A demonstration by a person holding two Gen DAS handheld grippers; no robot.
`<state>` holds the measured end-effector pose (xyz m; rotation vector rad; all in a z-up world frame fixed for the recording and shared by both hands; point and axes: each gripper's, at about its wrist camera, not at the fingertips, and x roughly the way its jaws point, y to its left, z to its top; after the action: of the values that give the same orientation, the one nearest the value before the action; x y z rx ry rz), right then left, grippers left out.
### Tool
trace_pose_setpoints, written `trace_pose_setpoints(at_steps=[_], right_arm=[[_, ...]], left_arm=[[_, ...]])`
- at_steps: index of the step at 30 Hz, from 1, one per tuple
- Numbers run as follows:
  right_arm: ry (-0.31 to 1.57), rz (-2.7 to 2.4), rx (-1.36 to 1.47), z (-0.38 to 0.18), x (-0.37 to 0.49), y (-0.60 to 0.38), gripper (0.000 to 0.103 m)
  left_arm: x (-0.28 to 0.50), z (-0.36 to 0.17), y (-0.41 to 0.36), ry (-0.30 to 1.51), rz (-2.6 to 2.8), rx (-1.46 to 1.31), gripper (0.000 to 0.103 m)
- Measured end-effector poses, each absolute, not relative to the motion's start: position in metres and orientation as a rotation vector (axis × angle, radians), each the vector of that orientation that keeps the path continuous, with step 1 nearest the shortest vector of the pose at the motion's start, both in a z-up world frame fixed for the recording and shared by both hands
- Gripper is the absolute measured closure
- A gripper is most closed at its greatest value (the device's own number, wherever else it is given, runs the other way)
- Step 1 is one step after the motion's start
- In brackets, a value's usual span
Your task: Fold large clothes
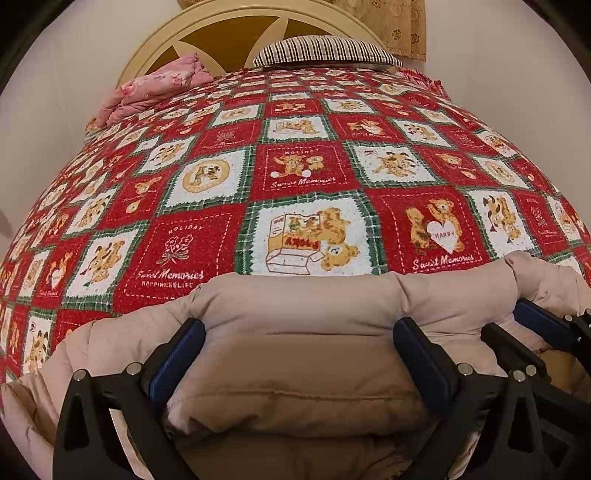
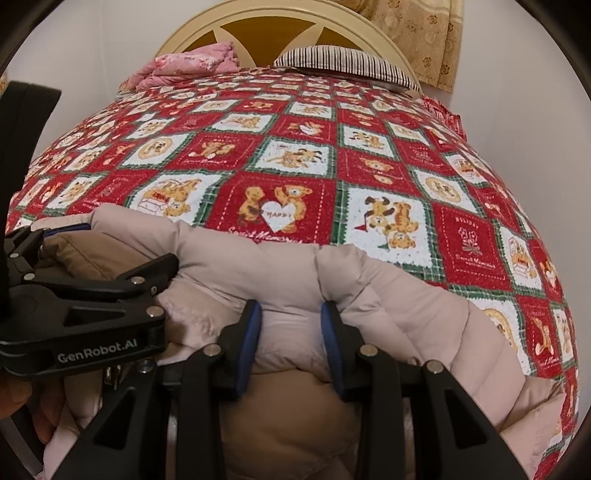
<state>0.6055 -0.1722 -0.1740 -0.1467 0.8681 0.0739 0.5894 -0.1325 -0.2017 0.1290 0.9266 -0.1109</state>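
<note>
Left wrist view first: we see our left tool point(image 1: 299, 328) with its blue pads spread wide around a thick fold of the beige puffer jacket point(image 1: 295, 362), the fabric bulging between them, so it grips the jacket's far edge. Just to its right, our right tool point(image 2: 291, 321) stands narrower, pinching a puffed section of the same edge. The jacket lies at the near end of the bed, on the red teddy-bear quilt point(image 1: 303, 166). Far back we see a pink bundle point(image 1: 159, 85), then a striped pillow point(image 1: 325, 51) against the cream headboard point(image 1: 229, 22).
</note>
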Motion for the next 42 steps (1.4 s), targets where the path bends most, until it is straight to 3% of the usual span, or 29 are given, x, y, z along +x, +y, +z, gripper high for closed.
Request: trace_pose_setpoints(at_steps=[4, 6, 7, 8, 15, 25, 32, 40, 42], right_arm=[[0.905, 0.115, -0.189, -0.165, 0.609, -0.173, 0.062], [0.899, 0.123, -0.186, -0.153, 0.6, -0.18, 0.05], [0.884, 0.12, -0.177, -0.146, 0.593, -0.184, 0.035], [0.863, 0.121, -0.166, -0.138, 0.584, -0.189, 0.026], [0.892, 0.146, -0.042, -0.104, 0.491, -0.242, 0.025], [0.958, 0.094, 0.077, -0.102, 0.311, -0.31, 0.019], [0.942, 0.034, 0.176, -0.117, 0.217, -0.329, 0.019], [0.994, 0.024, 0.227, -0.163, 0.172, -0.315, 0.022], [0.962, 0.012, 0.229, -0.166, 0.159, -0.315, 0.028]], left_arm=[[0.585, -0.179, -0.126, 0.935, -0.139, 0.134, 0.001], [0.569, -0.149, -0.119, 0.861, -0.155, 0.152, 0.001], [0.561, -0.134, -0.114, 0.821, -0.166, 0.153, 0.001], [0.547, -0.117, -0.107, 0.783, -0.182, 0.153, 0.001], [0.42, -0.071, -0.031, 0.722, -0.264, 0.11, 0.001], [0.237, -0.115, 0.093, 0.799, -0.213, 0.022, 0.001], [0.18, -0.168, 0.139, 0.867, -0.148, -0.082, 0.001], [0.161, -0.179, 0.114, 0.845, -0.23, -0.086, 0.001], [0.156, -0.181, 0.108, 0.842, -0.245, -0.069, 0.011]])
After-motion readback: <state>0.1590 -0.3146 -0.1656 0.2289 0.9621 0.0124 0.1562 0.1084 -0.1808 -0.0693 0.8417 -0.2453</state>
